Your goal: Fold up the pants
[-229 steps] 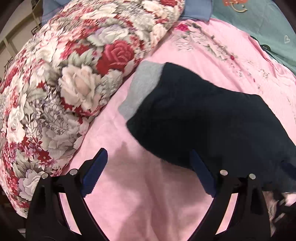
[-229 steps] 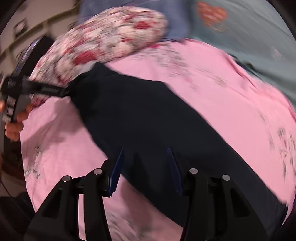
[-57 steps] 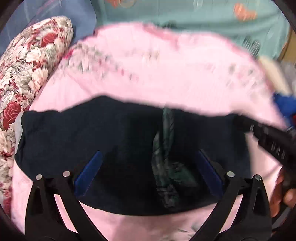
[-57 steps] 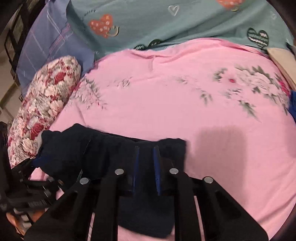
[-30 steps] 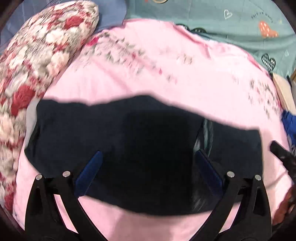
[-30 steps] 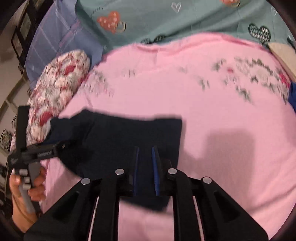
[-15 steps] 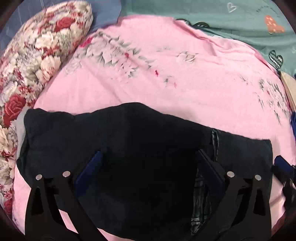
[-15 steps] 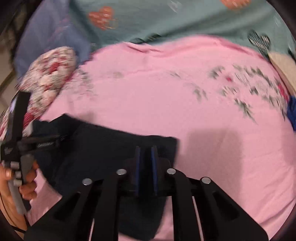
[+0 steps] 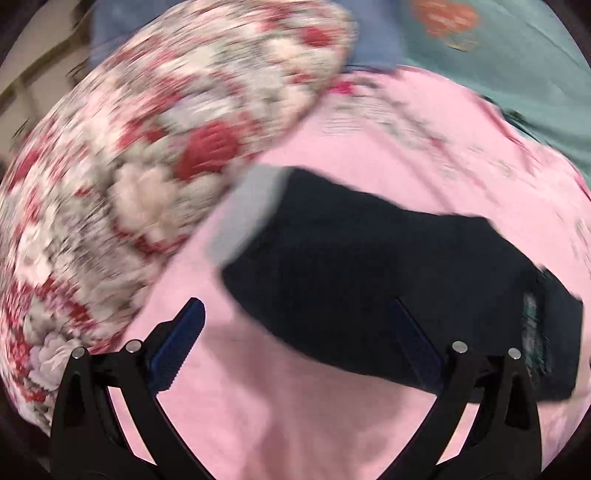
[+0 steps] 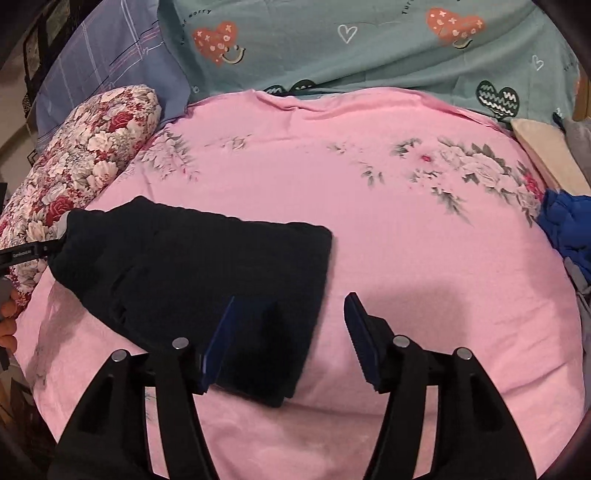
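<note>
Right wrist: claw (image 10: 290, 336) has let go of folded pants (image 10: 207, 280).

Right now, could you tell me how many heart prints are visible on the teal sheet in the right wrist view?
5 clear ones: orange smiley heart upper left, white outline heart centre, orange heart upper right, black zigzag heart right, small outline far right; others partly hidden.

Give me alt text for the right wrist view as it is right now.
Folded dark navy pants lie on a pink floral bedsheet, and the right gripper hangs open over their right edge, holding nothing. A floral bolster pillow lies at the left, a teal heart-print cover behind, and a blue garment at the right edge.
</note>
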{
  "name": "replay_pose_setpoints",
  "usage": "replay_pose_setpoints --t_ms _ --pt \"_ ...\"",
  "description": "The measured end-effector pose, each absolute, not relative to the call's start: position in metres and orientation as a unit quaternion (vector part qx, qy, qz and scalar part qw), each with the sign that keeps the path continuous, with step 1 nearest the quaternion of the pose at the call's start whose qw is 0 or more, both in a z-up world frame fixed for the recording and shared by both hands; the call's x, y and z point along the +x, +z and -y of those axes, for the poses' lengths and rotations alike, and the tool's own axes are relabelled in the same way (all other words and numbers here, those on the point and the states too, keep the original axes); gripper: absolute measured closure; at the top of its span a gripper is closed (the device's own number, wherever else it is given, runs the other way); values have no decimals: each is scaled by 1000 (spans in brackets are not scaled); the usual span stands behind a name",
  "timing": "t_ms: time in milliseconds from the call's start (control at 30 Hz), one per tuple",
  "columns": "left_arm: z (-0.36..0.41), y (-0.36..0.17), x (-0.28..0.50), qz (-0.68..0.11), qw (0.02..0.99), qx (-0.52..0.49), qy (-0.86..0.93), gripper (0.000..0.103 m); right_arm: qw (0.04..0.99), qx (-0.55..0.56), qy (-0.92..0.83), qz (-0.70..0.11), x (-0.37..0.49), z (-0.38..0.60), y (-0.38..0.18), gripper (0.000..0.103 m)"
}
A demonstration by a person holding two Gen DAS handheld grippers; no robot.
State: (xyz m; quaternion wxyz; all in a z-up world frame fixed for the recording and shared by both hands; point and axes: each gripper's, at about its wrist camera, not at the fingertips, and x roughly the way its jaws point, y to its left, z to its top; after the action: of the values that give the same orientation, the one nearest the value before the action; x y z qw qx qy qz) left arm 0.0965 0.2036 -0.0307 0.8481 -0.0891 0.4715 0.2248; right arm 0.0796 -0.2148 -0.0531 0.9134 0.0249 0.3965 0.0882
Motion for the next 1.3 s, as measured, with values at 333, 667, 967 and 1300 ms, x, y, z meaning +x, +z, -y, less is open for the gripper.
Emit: replay_pose_setpoints --t_ms 333,667,967,1300 --pt "-263 -63 97 -490 826 -102 260 2 920 46 74 -382 65 209 -58 39" --pt "-262 -64 104 -485 833 -96 250 3 911 58 80 -400 73 197 -62 39" --pt "-262 -71 113 -487 833 -100 243 2 887 36 72 -455 85 179 -89 26" --pt "-264 -65 114 -488 838 -131 207 2 912 75 70 -397 78 189 -64 26"
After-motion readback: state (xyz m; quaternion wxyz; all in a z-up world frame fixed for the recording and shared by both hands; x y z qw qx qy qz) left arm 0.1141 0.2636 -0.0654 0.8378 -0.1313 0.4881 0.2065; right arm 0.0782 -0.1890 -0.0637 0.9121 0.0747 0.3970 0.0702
